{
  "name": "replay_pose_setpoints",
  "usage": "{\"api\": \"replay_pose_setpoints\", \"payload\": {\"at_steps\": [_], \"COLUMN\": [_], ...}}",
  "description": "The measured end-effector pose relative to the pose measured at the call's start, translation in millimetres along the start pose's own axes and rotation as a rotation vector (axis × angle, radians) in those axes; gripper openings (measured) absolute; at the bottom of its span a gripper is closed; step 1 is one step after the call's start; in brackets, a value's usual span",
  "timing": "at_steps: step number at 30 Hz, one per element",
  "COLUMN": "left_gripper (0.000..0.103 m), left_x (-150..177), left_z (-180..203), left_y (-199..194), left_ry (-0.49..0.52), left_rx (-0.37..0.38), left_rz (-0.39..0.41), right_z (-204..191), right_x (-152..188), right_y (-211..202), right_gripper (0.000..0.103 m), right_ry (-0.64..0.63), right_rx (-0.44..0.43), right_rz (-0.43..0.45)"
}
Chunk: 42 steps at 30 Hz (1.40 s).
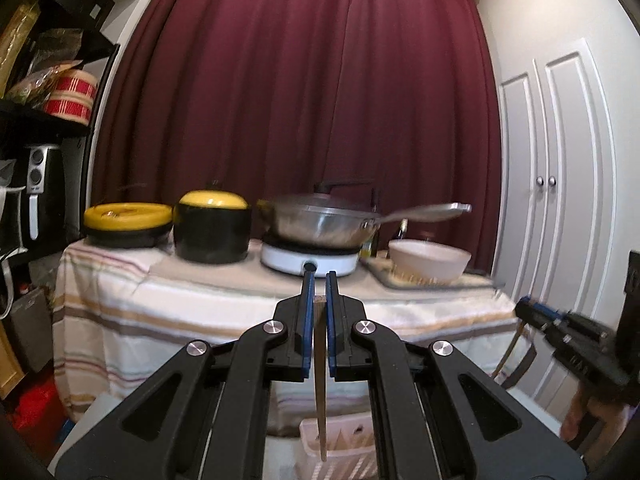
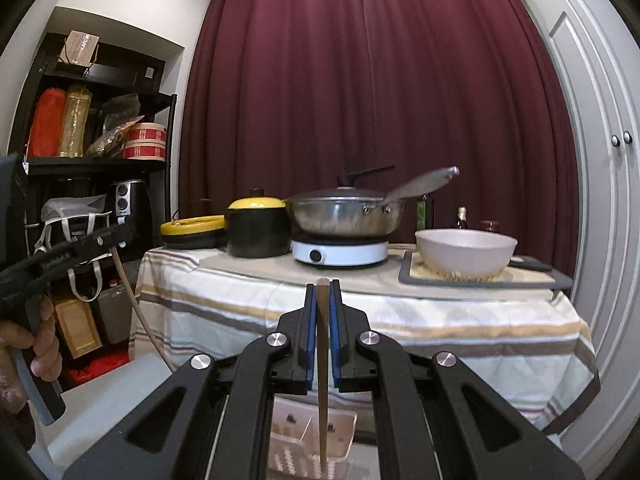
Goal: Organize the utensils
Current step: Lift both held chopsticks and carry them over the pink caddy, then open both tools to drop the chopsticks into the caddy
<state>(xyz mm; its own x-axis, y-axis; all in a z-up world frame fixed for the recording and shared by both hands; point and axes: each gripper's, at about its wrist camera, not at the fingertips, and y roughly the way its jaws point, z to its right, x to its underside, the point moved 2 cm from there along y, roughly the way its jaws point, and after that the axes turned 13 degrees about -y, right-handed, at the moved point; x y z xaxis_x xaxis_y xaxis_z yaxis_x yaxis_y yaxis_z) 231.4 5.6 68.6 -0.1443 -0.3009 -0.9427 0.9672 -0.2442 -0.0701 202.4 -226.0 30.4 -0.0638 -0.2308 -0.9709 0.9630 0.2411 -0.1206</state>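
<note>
My left gripper is shut on a wooden chopstick that hangs straight down, its tip over a white slotted utensil basket below. My right gripper is shut on a second wooden chopstick, which also hangs down into a white utensil basket. Each gripper shows in the other's view: the right one at the far right, the left one at the far left with its chopstick trailing down.
A table with a striped cloth carries yellow-lidded black pots, a steel pan on a white hob, and a white bowl on a tray. Black shelves stand left, white cupboard doors right.
</note>
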Motion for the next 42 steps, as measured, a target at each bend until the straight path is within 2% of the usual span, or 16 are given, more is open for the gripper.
{"api": "replay_pose_setpoints", "payload": {"at_steps": [4, 8, 11, 17, 20, 21, 22, 23, 24, 26, 28, 32, 38, 42], "left_gripper": [0.006, 0.006, 0.006, 0.006, 0.008, 0.017, 0.033, 0.043, 0.054, 0.056, 0.067, 0.075, 0.079, 0.079], "left_x": [-6, 10, 32, 78, 102, 108, 112, 115, 117, 117, 116, 110, 111, 122], "left_z": [10, 9, 2, -20, -26, -26, -26, -27, -29, -31, -30, -28, -31, -39], "left_y": [20, 41, 57, 88, 97, 97, 97, 96, 94, 88, 80, 60, 24, -3], "left_ry": [-0.004, -0.007, -0.005, -0.023, 0.003, 0.015, 0.025, 0.021, 0.013, 0.000, 0.007, 0.018, 0.014, 0.021], "left_rx": [0.011, 0.001, -0.027, -0.067, -0.087, -0.092, -0.098, -0.099, -0.097, -0.086, -0.085, -0.072, -0.070, -0.090], "left_rz": [0.020, -0.004, -0.026, -0.126, -0.174, -0.182, -0.194, -0.200, -0.200, -0.198, -0.190, -0.170, -0.165, -0.170], "right_z": [5, 11, 12, 9, 5, 4, 3, 3, 4, 3, 2, 0, -4, -12], "right_x": [-2, 12, 33, 76, 90, 92, 95, 96, 96, 93, 89, 79, 72, 85], "right_y": [19, 42, 60, 86, 93, 94, 94, 92, 91, 82, 77, 58, 24, -9], "right_gripper": [0.007, 0.007, 0.007, 0.007, 0.008, 0.017, 0.026, 0.047, 0.059, 0.060, 0.063, 0.072, 0.075, 0.075], "right_ry": [0.013, 0.045, 0.071, 0.110, 0.115, 0.113, 0.111, 0.113, 0.116, 0.107, 0.091, 0.070, 0.057, 0.068], "right_rx": [0.009, 0.005, -0.001, -0.016, -0.027, -0.026, -0.018, -0.009, -0.001, 0.020, 0.027, 0.040, 0.047, 0.048], "right_rz": [0.011, 0.003, -0.031, -0.122, -0.164, -0.172, -0.180, -0.181, -0.177, -0.159, -0.159, -0.133, -0.116, -0.123]}}
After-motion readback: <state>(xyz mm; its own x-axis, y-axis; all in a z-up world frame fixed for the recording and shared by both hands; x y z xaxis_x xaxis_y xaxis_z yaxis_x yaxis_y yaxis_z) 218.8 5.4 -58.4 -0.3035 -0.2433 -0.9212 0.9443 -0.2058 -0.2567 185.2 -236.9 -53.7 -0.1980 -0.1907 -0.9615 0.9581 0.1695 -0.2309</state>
